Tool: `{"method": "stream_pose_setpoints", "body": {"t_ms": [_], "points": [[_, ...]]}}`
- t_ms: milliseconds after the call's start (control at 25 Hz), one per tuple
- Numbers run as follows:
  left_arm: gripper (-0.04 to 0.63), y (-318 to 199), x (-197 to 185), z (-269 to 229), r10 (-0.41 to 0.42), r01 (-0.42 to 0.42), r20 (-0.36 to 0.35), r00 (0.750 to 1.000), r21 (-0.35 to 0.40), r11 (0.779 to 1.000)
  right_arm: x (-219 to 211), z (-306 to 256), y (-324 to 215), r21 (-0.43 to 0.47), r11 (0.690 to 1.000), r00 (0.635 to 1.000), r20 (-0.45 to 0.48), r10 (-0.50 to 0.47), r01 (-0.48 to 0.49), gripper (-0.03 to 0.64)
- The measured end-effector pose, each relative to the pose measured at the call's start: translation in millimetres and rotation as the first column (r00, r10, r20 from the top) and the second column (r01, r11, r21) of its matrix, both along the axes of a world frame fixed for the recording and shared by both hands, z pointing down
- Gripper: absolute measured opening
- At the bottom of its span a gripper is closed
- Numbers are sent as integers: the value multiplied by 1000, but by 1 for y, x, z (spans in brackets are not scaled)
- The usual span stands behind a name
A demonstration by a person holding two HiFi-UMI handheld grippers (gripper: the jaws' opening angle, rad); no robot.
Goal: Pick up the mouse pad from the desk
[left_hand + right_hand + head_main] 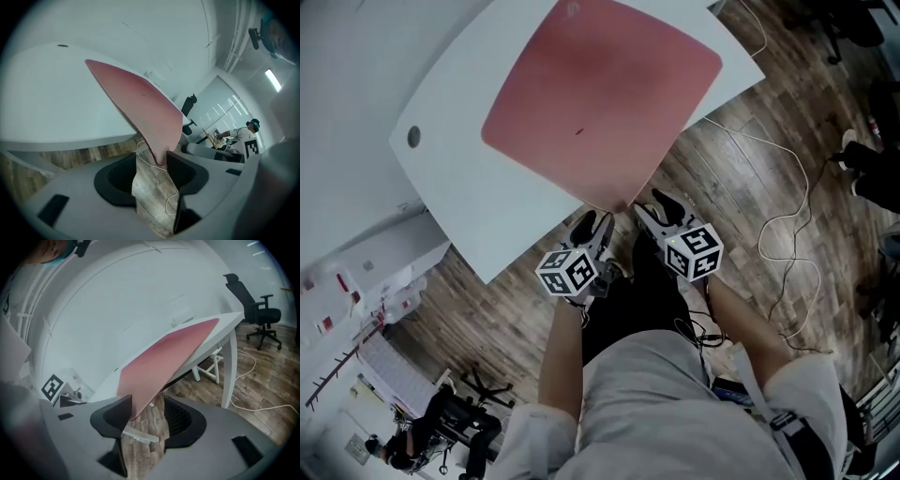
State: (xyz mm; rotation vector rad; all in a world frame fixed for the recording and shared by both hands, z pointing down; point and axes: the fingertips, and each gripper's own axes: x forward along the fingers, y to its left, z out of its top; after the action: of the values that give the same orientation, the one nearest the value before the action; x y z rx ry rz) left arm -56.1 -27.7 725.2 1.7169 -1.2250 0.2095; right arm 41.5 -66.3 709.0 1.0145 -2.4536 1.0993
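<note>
Left claw [598,227] and right claw [662,208] are gaping wide, pressing on nothing. The pad [600,94] is lying on the bench [459,192], its near corner overhanging between them.

An office: white desk [487,206], swivel chair [260,310], floor cables [787,225].

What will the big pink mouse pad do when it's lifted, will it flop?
Probably it flops: the mouse pad looks thin, and its corner past the desk edge seems to droop in the left gripper view. Likely light, being so thin. Its edge looks rough underneath, so it may not slip easily.
</note>
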Motion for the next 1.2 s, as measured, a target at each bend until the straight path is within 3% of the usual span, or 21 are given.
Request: {"method": "stream_pose_setpoints", "body": {"t_ms": [400,760,920,1200], "points": [[204,-18,10,5,-80,78,-174,982,-19,997,-3,16,-19,-84,996,998,64,9,-4,239],[196,-29,15,-6,-49,51,-160,986,8,999,-11,11,-27,-66,996,997,63,-50,54,231],[95,-34,8,-19,-72,78,-143,987,36,996,-6,5,-33,-60,997,997,61,-48,52,149],[92,-43,6,-32,-34,43,-136,990,64,997,-10,-9,-38,-63,997,997,59,-50,54,127]]}}
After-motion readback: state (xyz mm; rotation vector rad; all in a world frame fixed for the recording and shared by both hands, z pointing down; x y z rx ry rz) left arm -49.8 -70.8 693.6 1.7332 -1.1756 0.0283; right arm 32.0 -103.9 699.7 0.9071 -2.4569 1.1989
